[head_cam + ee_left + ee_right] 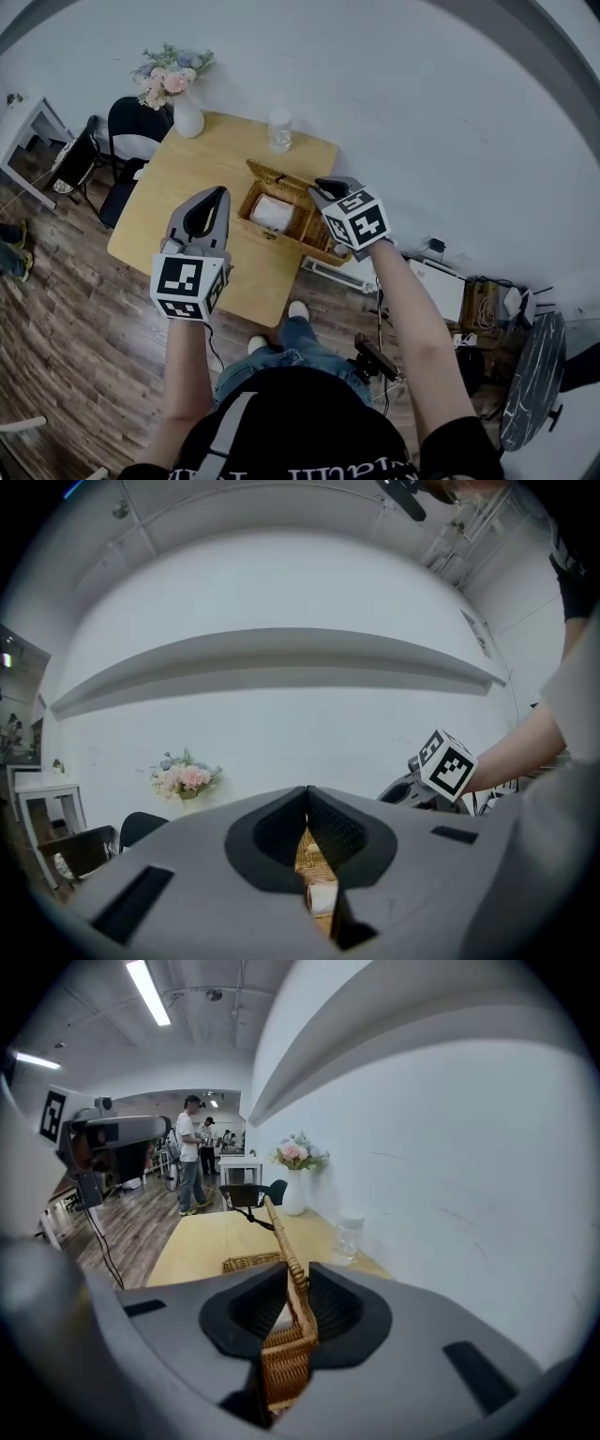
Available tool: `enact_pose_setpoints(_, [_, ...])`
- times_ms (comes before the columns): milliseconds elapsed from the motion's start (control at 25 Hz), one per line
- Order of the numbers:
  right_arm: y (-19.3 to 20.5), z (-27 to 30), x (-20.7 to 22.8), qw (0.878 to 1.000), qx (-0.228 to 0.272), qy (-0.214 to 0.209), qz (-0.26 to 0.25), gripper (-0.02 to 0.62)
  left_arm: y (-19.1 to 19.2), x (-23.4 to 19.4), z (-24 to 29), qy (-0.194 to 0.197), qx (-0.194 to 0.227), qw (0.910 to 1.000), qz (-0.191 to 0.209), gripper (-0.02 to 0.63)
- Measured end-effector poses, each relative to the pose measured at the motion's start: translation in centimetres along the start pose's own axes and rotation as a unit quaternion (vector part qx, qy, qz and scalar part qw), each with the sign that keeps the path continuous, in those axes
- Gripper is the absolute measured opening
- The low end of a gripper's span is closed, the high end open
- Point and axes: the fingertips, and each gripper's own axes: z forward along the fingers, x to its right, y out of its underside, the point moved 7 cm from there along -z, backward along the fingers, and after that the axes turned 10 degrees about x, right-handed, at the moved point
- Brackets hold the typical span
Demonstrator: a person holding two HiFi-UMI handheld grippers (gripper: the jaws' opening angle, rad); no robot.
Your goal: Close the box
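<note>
A wicker box (274,228) stands open on the wooden table (178,202), with something white (272,214) inside. My right gripper (323,190) is at the box's right side, shut on the raised edge of its wicker lid (292,1321), which stands upright between the jaws (289,1288). A second wicker flap (273,172) lies open at the far side. My left gripper (217,195) hovers left of the box, shut and empty. In the left gripper view its jaws (307,799) meet, and the box (312,860) shows through the slit.
A glass jar (279,129) stands behind the box near the wall. A white vase of flowers (187,111) is at the table's far left corner, with a dark chair (134,127) beside it. People (190,1166) stand far off in the room.
</note>
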Motion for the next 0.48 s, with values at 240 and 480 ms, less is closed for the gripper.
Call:
enact_pose_setpoints(240, [1.0, -0.4, -2.4, 1.000, -0.017, -0.016, -0.013, 0.092, 0.3, -0.7, -1.2, -0.008, -0.001, 0.9999, -0.013, 0.012])
enact_pose_setpoints(480, [2.4, -0.5, -4.7, 0.998, -0.041, -0.029, -0.037, 0.104, 0.8, -0.6, -2.0, -0.008, -0.006, 0.9998, -0.018, 0.012])
